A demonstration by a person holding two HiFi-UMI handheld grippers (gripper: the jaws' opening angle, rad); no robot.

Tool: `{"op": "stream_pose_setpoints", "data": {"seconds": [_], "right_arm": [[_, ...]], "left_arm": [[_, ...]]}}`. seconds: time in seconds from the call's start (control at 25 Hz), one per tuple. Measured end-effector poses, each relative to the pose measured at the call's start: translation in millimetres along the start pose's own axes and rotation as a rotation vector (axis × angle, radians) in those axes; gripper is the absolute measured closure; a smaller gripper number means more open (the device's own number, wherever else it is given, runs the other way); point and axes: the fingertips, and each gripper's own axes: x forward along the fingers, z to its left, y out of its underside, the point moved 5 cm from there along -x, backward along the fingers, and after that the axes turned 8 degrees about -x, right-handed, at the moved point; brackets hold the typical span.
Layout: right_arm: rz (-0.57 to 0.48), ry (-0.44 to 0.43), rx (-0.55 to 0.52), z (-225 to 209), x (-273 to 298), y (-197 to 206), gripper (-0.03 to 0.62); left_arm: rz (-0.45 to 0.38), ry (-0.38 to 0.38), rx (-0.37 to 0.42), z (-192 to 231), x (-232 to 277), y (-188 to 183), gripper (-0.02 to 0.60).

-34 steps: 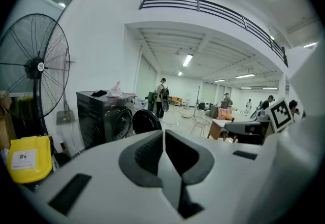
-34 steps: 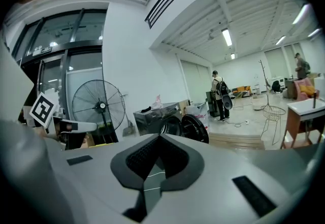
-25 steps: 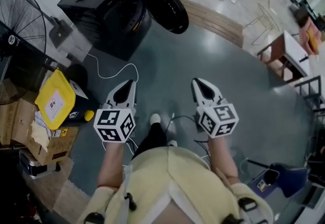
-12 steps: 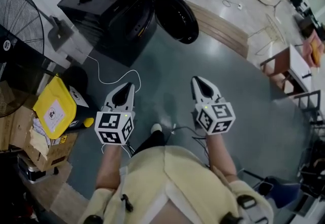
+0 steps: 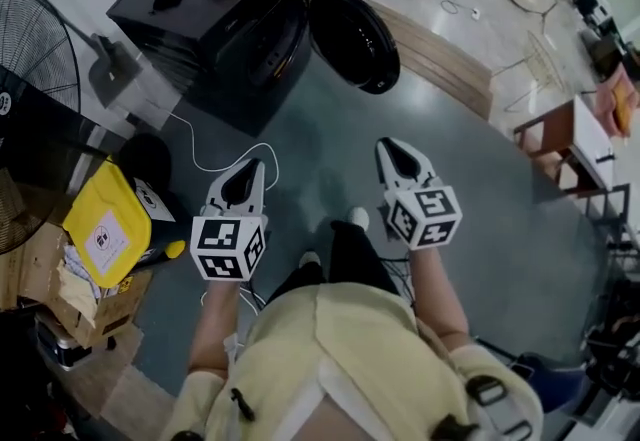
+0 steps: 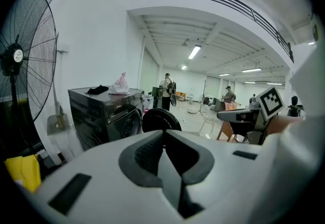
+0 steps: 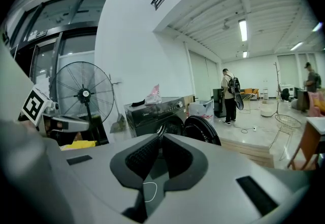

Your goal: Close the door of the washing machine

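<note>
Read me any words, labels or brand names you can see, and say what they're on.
"Midea", probably: small logo on the washing machine, barely legible.
White label on the yellow panel: too blurred.
Fan hub sticker: too small.
Nothing else legible.

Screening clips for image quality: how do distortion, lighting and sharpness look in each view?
Head view: strong fisheye bend, dim greyish light, yet the washing machine and its open door read clearly. Left gripper view: black vignetted corners, background sharp, the close left claw soft. Right gripper view: same vignette and barrel bend, the fan crisp.
</note>
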Motion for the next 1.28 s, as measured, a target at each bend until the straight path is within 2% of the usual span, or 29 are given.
{"op": "stream_pose_setpoints", "data": {"seconds": [0.16,0.44,0.48,0.56,0.76,0.96,1.28], "right_arm": [[0.004,0.004,-0.018,-31,33,-3,0.586],[0.046,-0.020,-0.059,-96,92,-3,0.584],[0.058,-0.028,-0.059,-105,101,-2,0.567],[0.079,-0.045,-0.054,-124,118,-2,0.512],[0.123,-0.061,-0.073,-172,155,3,0.493],[0.178,-0.070,-0.093,-200,185,18,0.461],[0.223,-0.056,-0.110,-254,240,31,0.453]], "left_arm": [[-0.030,-0.022,-0.002,3,25,-10,0.565],[-0.048,-0.052,-0.062,0,93,-27,0.565],[-0.046,-0.054,-0.064,-2,105,-31,0.565],[-0.042,-0.061,-0.071,-7,127,-39,0.565],[-0.018,-0.084,-0.088,-15,176,-51,0.565],[0.006,-0.115,-0.098,-10,204,-56,0.564],[0.046,-0.154,-0.085,-8,259,-65,0.563]]}}
